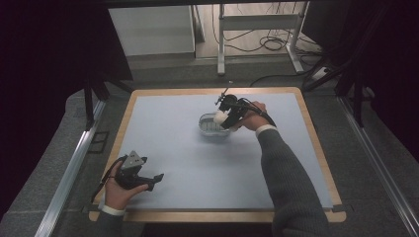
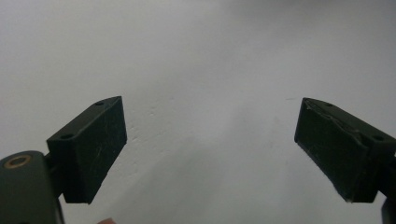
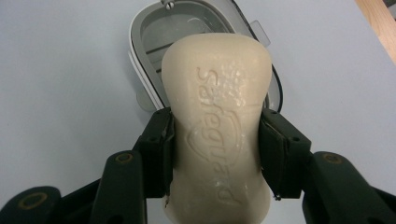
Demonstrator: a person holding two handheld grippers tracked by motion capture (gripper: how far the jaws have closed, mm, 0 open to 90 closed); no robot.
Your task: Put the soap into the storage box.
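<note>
Left gripper (image 1: pixel 157 177) sits near the front-left of the blue mat (image 1: pixel 173 128), jaws spread wide with nothing between them. Further back, the right gripper (image 3: pixel 215 154) is pinching a cream soap bar (image 3: pixel 217 116) right above the oval soap dish (image 3: pixel 149 32).

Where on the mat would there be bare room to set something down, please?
Most of the blue mat is bare: the whole left half between the soap dish and the left gripper, the near strip, and the far edge. It is crowded only around the dish, where the right gripper holds the soap bar over it.
</note>
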